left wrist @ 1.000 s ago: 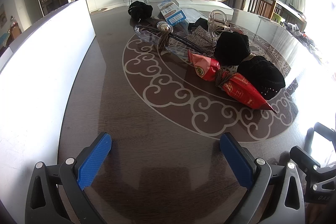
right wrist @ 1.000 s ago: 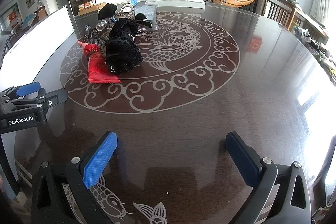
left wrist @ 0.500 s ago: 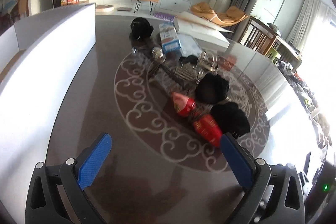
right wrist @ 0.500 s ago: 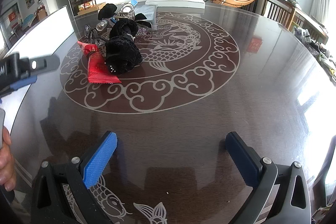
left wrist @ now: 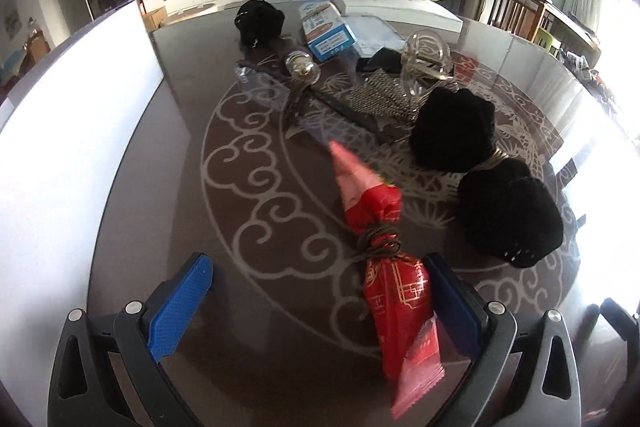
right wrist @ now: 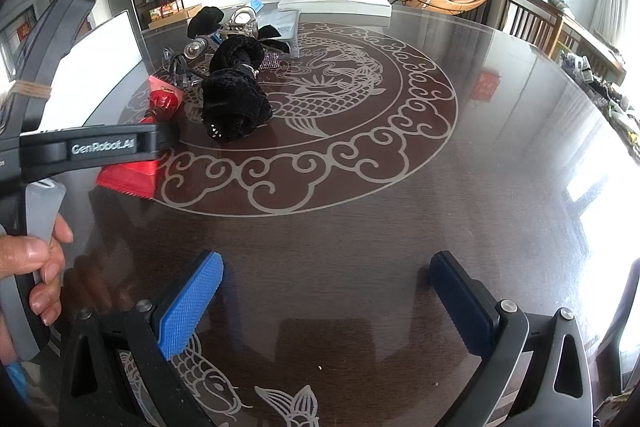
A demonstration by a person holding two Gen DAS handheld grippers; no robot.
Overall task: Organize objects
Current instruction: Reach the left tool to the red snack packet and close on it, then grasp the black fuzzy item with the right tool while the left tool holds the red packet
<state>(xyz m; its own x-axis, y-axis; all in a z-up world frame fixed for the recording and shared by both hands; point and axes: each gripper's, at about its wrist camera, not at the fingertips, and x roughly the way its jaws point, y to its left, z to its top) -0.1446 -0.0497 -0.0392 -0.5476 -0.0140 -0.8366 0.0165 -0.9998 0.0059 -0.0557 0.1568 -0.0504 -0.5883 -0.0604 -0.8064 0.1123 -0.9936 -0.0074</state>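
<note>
Over the table (left wrist: pixel 168 211), the wide-open left gripper (left wrist: pixel 320 291) has advanced around the red packet (left wrist: pixel 394 291); right gripper (right wrist: pixel 326 295) unmoved, open.

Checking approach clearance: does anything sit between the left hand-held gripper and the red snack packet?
Nothing visible does. The left hand-held gripper is open, and the red snack packet already lies partly between its fingers, close against the right one.

We count three black fuzzy items (left wrist: pixel 452 129) at 12–2 o'clock, two red packets (left wrist: pixel 396 307) tied together, one blue box (left wrist: pixel 326 29), one bulb (left wrist: pixel 302 65).
</note>
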